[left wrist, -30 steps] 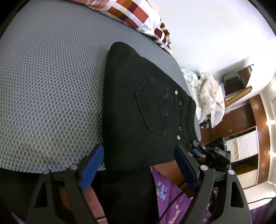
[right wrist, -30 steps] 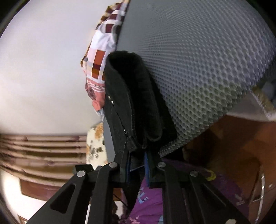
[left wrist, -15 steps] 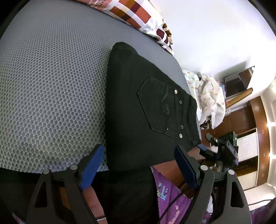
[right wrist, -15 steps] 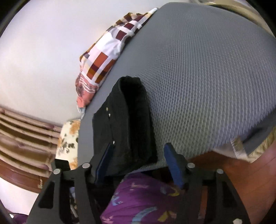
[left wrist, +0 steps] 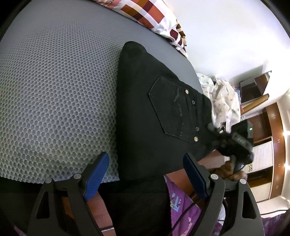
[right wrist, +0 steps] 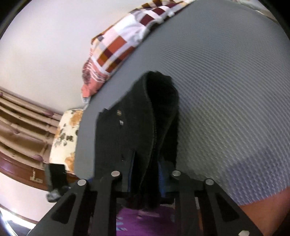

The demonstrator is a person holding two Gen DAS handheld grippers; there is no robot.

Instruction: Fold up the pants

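The folded black pants (left wrist: 145, 112) lie on the grey mesh mattress (left wrist: 54, 90), back pocket up, with their near end hanging over the bed's edge. My left gripper (left wrist: 145, 168) hovers over that near end, jaws wide open and both blue pads clear of the cloth. At the waistband corner on the right is my right gripper (left wrist: 233, 141). In the right wrist view the thick folded edge of the pants (right wrist: 155, 116) runs between the jaws of the right gripper (right wrist: 145, 174), which are closing on it.
A checked pillow (left wrist: 154, 16) lies at the far end of the mattress by the white wall. A patterned white cloth (left wrist: 224, 101) hangs beside the bed on the right, before wooden furniture (left wrist: 273, 138). A person's purple garment (left wrist: 183, 210) is below the grippers.
The right gripper let go of the pants' edge, drew back and rolled, then came in again around the folded edge. The left gripper and the pants stayed put.
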